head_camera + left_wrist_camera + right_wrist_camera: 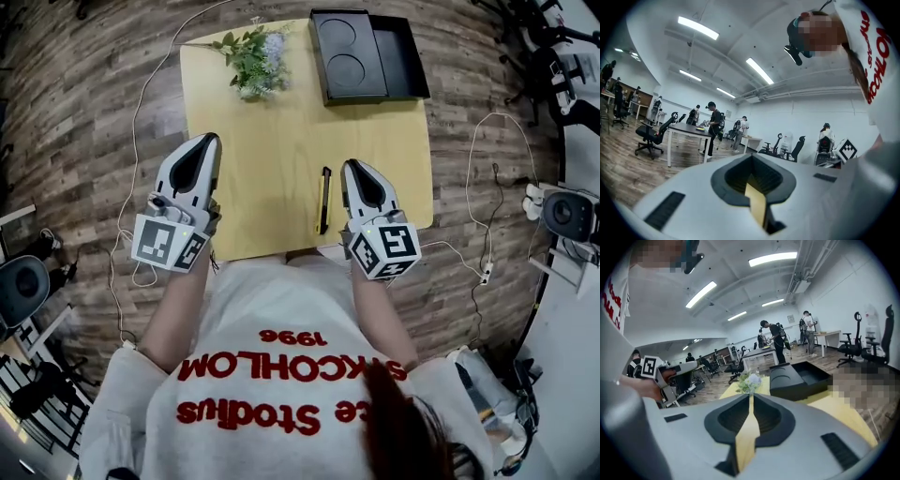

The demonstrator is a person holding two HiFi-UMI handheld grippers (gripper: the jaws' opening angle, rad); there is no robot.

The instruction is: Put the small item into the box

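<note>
A wooden floor [94, 112] runs all round a yellow table [281, 122]. At the table's far edge, right of the middle, lies a black box [412, 66], open on top, with two round hollows in its left part and a plain compartment on the right. A small plant [255, 61] with green leaves and pale flowers stands at the far left of the table, well apart from the box.

The left gripper [210, 139] is over the table's left edge, with most of its body out over the floor. Its jaws are closed tip to tip and have nothing between them. The right gripper [352, 164] is over the near right part of the table. Its jaws are likewise pressed together and empty, and in its own view they point toward the plant and the box.

A pen [324, 199], black and yellow, lies flat on the table just left of the right gripper. It is between the two grippers and well short of the box.
</note>
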